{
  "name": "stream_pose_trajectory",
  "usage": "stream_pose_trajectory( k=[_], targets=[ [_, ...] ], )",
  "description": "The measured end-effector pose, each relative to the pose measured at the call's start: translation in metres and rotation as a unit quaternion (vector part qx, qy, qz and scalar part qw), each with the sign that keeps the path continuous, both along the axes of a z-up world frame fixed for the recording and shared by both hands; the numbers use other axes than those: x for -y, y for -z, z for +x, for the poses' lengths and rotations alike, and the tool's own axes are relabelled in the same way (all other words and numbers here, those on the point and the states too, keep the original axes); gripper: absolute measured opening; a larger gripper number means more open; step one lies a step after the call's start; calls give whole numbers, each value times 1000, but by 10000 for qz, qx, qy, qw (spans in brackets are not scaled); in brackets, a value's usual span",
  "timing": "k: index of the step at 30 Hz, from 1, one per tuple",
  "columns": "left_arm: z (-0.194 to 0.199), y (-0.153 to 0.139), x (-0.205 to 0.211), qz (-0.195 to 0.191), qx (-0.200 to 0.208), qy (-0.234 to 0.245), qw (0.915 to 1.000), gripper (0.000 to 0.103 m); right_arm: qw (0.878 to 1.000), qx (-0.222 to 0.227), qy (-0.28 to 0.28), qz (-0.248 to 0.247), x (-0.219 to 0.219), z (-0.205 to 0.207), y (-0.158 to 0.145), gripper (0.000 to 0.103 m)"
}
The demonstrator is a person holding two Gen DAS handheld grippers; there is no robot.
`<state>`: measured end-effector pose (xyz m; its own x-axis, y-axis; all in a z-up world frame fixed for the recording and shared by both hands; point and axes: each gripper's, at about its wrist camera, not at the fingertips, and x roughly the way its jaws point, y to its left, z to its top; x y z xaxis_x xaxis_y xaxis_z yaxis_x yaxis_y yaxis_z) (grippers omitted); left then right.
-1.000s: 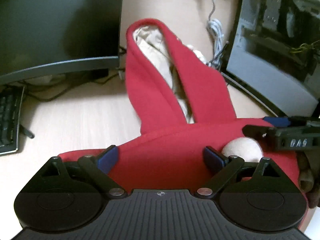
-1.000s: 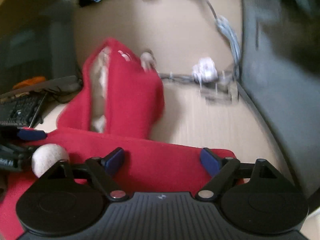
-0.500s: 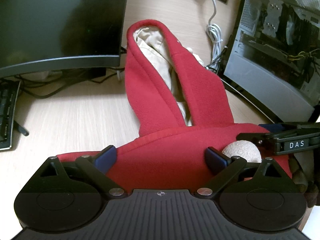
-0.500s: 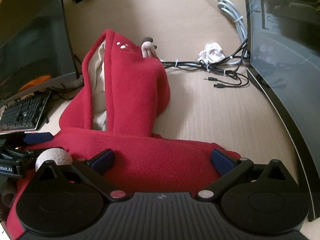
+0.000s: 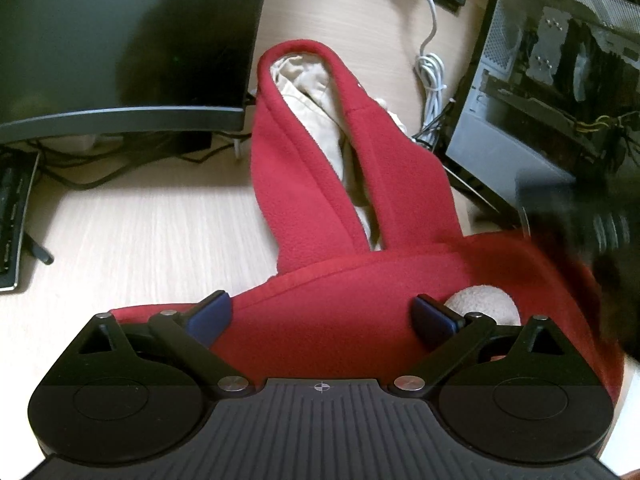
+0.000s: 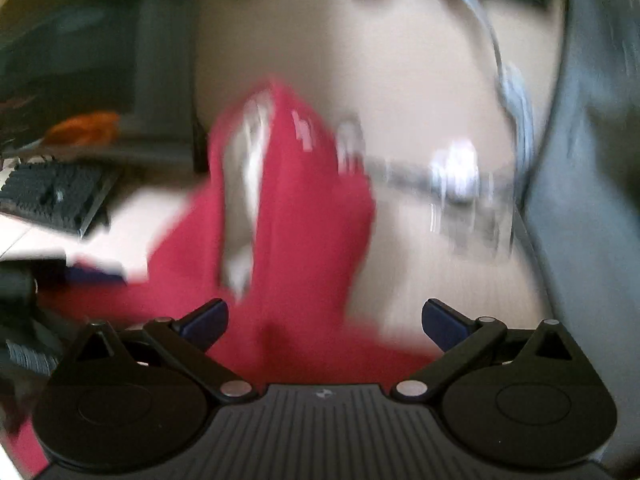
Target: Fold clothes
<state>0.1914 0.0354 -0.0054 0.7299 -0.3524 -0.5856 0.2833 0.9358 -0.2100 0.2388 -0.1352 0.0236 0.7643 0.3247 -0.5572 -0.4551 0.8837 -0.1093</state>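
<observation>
Writing unreadable; red fleece garment [image 5: 352, 312] between spread jaws.

A red fleece hooded garment [image 5: 360, 320] lies flat on the pale wooden desk [image 5: 140, 232], its hood [image 5: 320, 152] pointing to 12 o'clock, cream lining [image 5: 316, 96] showing inside. A cream pompom [image 5: 484, 304] rests at 4 o'clock.

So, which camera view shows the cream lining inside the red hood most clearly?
The left wrist view. There the cream lining is sharp, lying between the two edges of the red hood. In the right wrist view the same lining is only a pale, motion-blurred streak.
</observation>
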Motion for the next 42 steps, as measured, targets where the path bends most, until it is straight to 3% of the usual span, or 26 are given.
stream_pose_trajectory(
  k=[5, 10, 18, 25, 29, 32, 34, 38, 42],
  targets=[
    [-1, 0, 0, 20, 40, -22, 10000, 100, 9946, 950, 119, -399, -58, 66, -21, 103],
    [-6, 0, 2, 101, 128, -76, 9998, 100, 9912, 879, 504, -856, -110, 134, -2, 103],
    [-9, 1, 1, 134, 204, -157, 9996, 100, 9790, 1332, 1335, -779, -80, 148, -14, 103],
    [-10, -1, -7, -114, 232, -181, 9995, 100, 9672, 2107, 1379, -348, -31, 88, -59, 103],
    [-18, -5, -33, -861, 332, -307, 9953, 100, 9600, 2558, 1138, -64, -9, 31, -80, 103],
    [-28, -16, -61, -1585, 322, -778, 9838, 100, 9502, 3038, 694, -4, 2, -27, -84, 103],
    [-35, -25, -82, -2085, 343, -1099, 9712, 100, 9413, 3351, 396, 36, 9, -66, -87, 103],
    [-42, -56, -108, -2282, 552, -1342, 9627, 101, 9222, 3867, -50, 66, 28, -140, -70, 103],
    [-41, -83, -110, -2266, 652, -1151, 9650, 101, 9450, 3260, -252, 3, 37, -188, -29, 103]
  ],
)
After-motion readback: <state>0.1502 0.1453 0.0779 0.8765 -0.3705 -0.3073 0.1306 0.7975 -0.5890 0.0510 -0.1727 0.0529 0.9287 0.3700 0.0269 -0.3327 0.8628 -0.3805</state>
